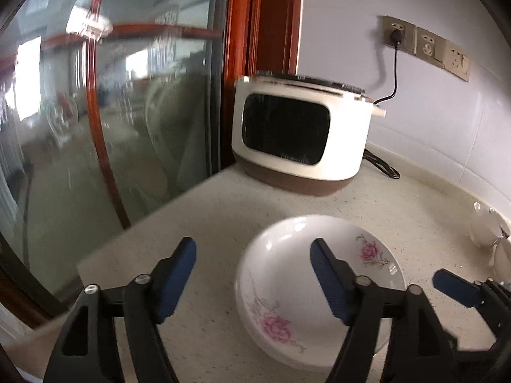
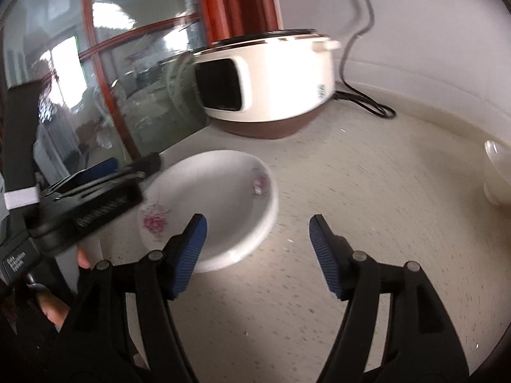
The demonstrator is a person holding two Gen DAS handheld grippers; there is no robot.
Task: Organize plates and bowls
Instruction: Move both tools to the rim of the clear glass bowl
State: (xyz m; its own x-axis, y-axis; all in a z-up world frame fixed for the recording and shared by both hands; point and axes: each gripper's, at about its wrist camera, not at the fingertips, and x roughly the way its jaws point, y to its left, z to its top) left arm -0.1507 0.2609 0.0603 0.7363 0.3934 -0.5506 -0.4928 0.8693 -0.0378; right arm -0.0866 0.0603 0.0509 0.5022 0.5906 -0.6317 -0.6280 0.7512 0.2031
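Observation:
A white plate with pink flowers (image 1: 287, 274) lies on the speckled countertop (image 1: 223, 210); in the right wrist view the plate (image 2: 220, 198) lies left of centre. My left gripper (image 1: 254, 274) is open and empty, its right finger above the plate's middle, its left finger over bare counter. My right gripper (image 2: 257, 242) is open and empty, just above the counter at the plate's near right rim. The left gripper's body shows in the right wrist view (image 2: 95, 201) at the plate's left. A right gripper's fingertip (image 1: 456, 290) shows at the right of the left wrist view.
A cream rice cooker (image 1: 300, 137) stands at the back by the wall, its black cord plugged into a wall socket (image 1: 397, 35). White bowls (image 1: 488, 233) sit at the right edge, also in the right wrist view (image 2: 498, 172). A glass door with a red wooden frame (image 1: 242, 63) borders the counter on the left.

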